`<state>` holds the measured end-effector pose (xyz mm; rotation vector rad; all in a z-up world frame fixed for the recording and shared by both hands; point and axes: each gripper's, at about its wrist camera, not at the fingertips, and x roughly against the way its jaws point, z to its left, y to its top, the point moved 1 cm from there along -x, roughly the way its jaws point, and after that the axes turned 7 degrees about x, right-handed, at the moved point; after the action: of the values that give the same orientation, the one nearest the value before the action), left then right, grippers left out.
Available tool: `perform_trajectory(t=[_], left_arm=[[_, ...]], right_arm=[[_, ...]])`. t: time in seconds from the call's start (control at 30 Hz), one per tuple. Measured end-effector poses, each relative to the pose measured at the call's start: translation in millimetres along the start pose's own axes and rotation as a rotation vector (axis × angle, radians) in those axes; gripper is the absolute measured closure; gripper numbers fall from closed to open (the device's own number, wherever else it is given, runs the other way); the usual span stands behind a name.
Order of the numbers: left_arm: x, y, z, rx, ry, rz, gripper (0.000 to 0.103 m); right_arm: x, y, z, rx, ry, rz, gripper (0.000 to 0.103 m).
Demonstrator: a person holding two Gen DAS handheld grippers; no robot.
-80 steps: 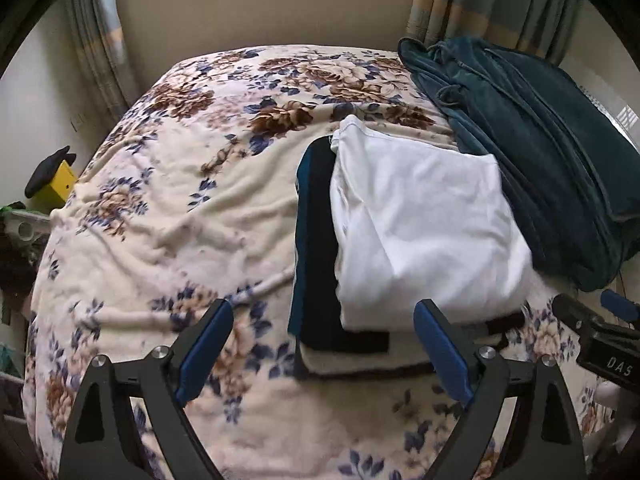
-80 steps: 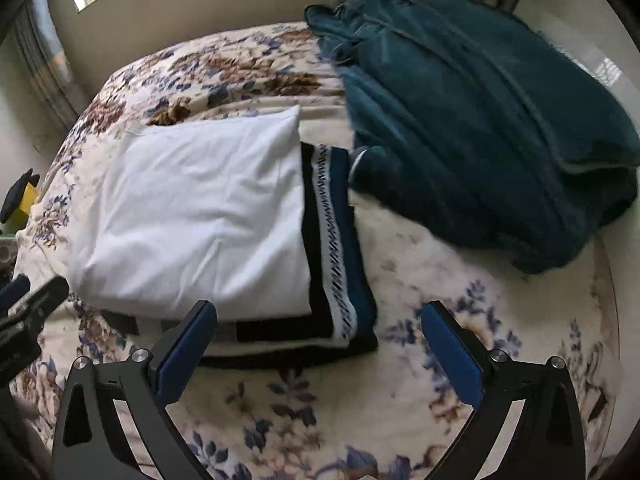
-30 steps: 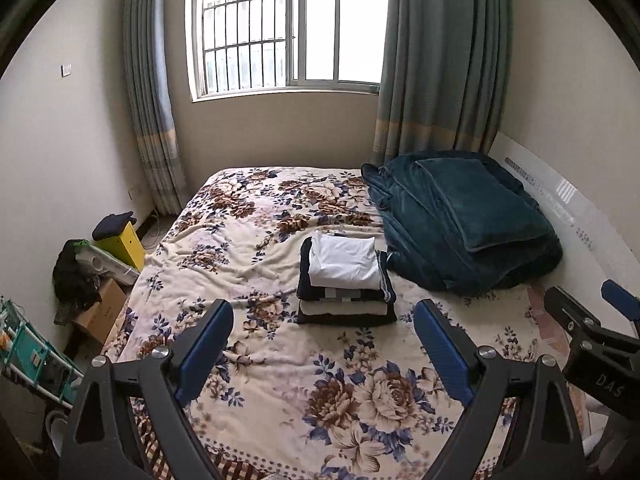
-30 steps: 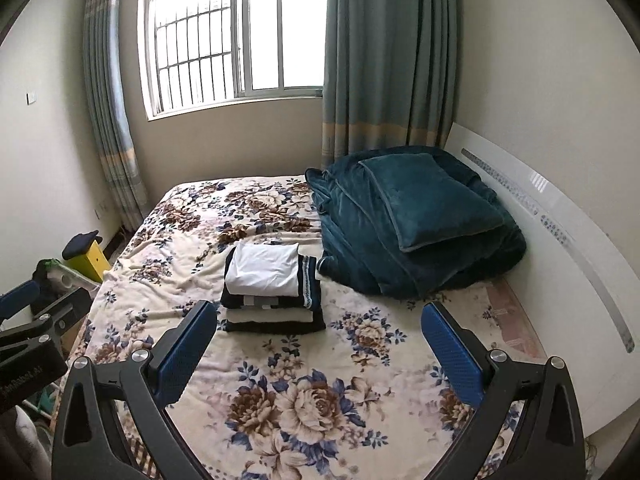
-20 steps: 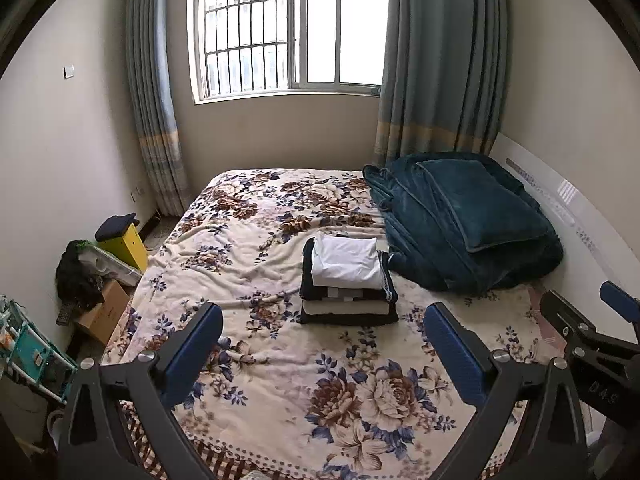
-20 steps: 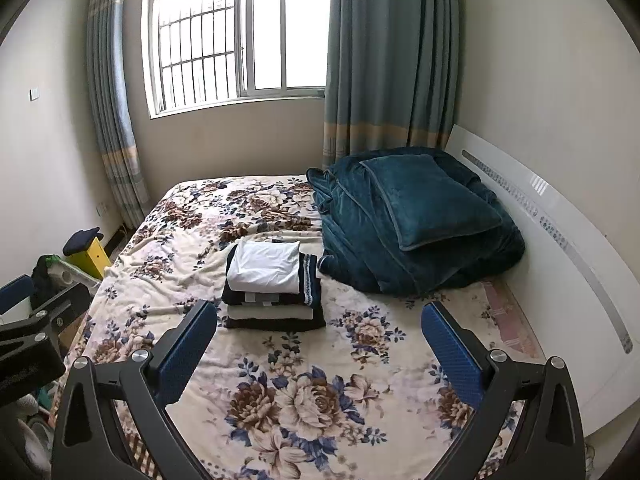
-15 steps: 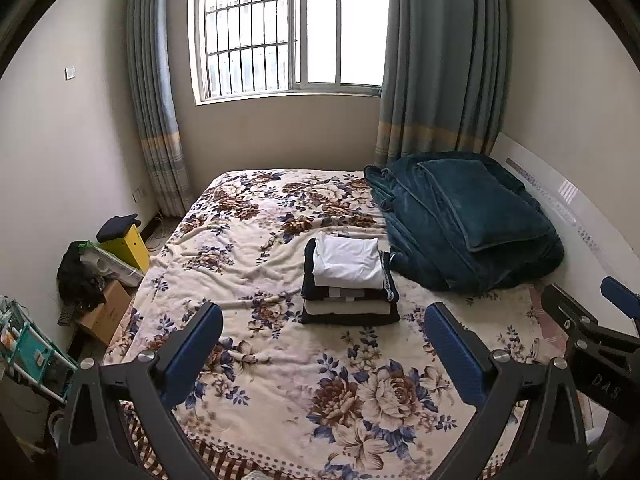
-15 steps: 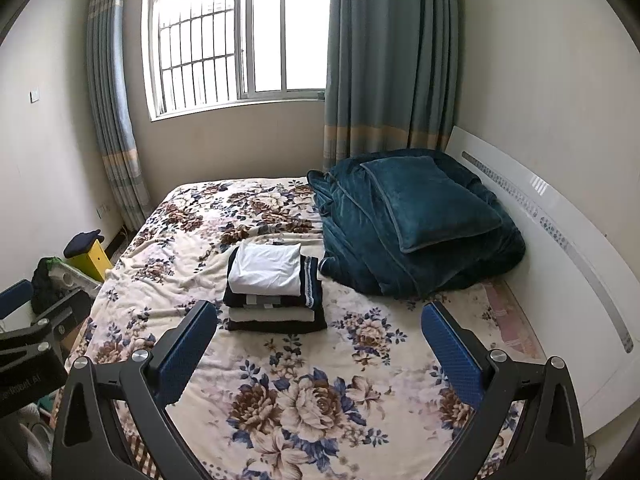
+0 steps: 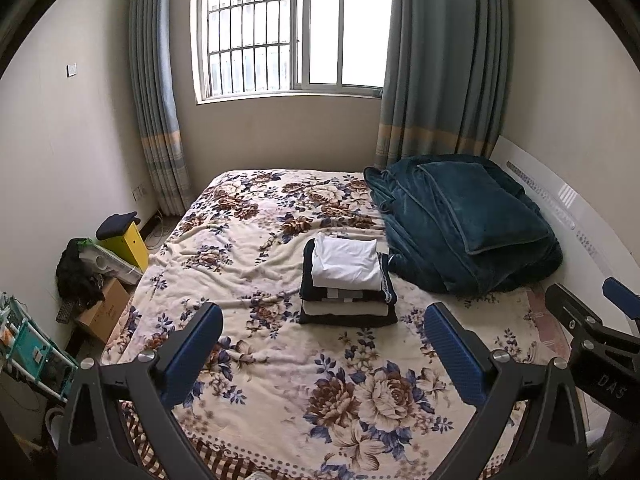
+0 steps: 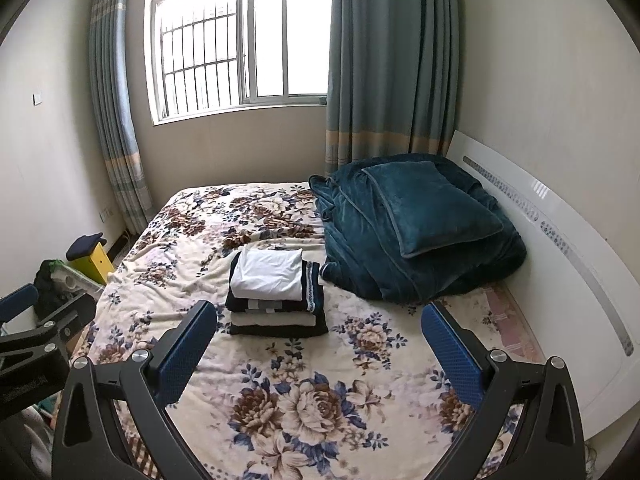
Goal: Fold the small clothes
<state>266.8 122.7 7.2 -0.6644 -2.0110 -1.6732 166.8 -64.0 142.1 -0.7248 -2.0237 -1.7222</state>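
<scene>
A neat stack of folded clothes [image 9: 347, 280] [image 10: 276, 292] lies in the middle of the floral bed, a white piece on top of dark and cream ones. My left gripper [image 9: 324, 350] hangs well back from the stack, over the bed's near end, wide open with nothing between its blue pads. My right gripper [image 10: 320, 346] is likewise far from the stack, open and empty. Each gripper shows at the edge of the other's view.
A teal blanket with a pillow [image 9: 468, 228] [image 10: 416, 224] is heaped at the bed's right side against a white headboard [image 10: 560, 248]. Left of the bed stand a yellow stool [image 9: 124, 240], a cardboard box [image 9: 104, 312] and a teal rack [image 9: 28, 356]. A curtained window [image 9: 288, 28] is behind.
Both grippers have drawn far back from the stack, which filled the views earlier and now lies distant. Over the last second the views hold nearly still; the left jaws widened slightly.
</scene>
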Motion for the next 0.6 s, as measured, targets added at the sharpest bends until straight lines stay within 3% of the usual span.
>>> perform_trajectory(t=[0.6], left_arm=[[9.6, 0.1, -1.5, 0.007, 0.012, -0.016, 0.000]], right_arm=[[2.5, 2.5, -2.0, -0.004, 0.011, -0.008, 0.000]])
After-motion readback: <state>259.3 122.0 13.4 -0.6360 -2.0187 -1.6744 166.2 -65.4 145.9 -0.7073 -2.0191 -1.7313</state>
